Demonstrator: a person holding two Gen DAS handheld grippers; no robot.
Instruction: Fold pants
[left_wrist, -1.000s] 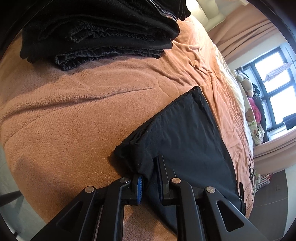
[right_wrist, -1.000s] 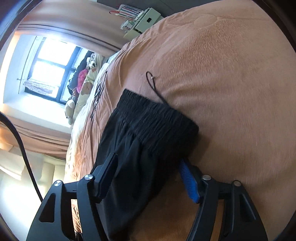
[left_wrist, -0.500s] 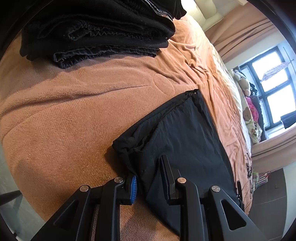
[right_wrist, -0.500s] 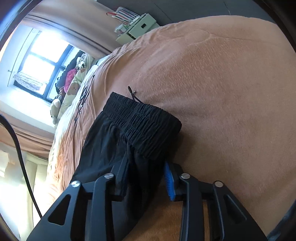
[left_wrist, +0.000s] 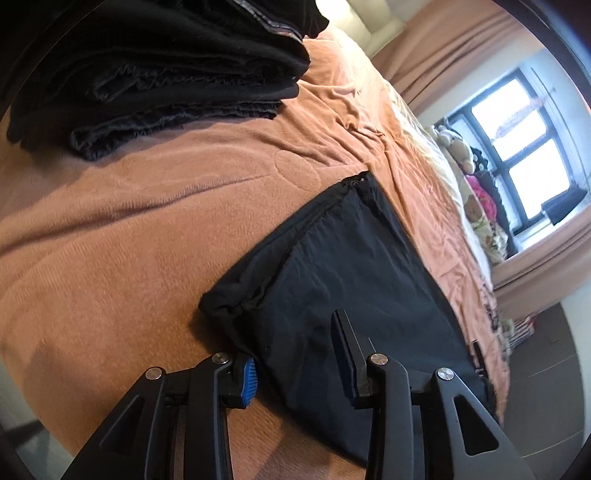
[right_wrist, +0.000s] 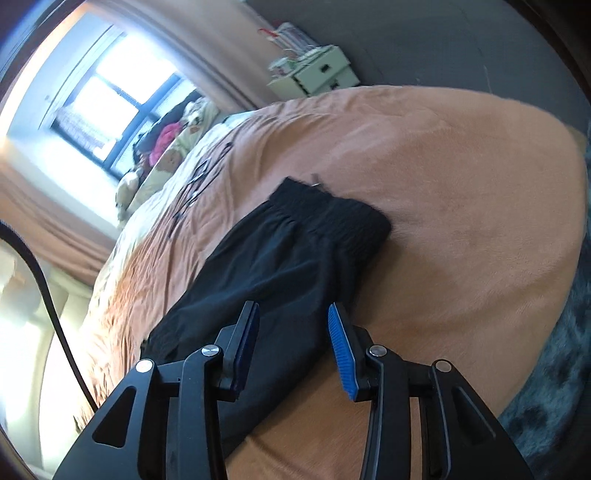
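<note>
Black pants (left_wrist: 351, 277) lie flat on the orange blanket (left_wrist: 129, 240), the leg ends toward my left gripper (left_wrist: 295, 365). Its jaws are opening over the near corner of the cloth; the pads stand apart from the fabric and nothing is pinched. In the right wrist view the same pants (right_wrist: 280, 258) show their gathered elastic waistband (right_wrist: 332, 218), with a bit of drawstring at its far edge. My right gripper (right_wrist: 291, 343) hovers above the near side of the pants, short of the waistband. Its jaws are opening too, with only loose cloth beneath them.
A stack of folded dark clothes (left_wrist: 147, 74) sits on the blanket beyond the pants. Stuffed toys (left_wrist: 458, 147) line the window side of the bed. A white drawer unit (right_wrist: 317, 74) stands past the bed, a dark shaggy rug (right_wrist: 554, 387) lies beside it, and a black cable (right_wrist: 48, 295) hangs at left.
The left jaws let go of the pants corner and spread wider. The right gripper narrowed around the cloth by the waistband, then drew back and up, so the waistband now sits farther away.
</note>
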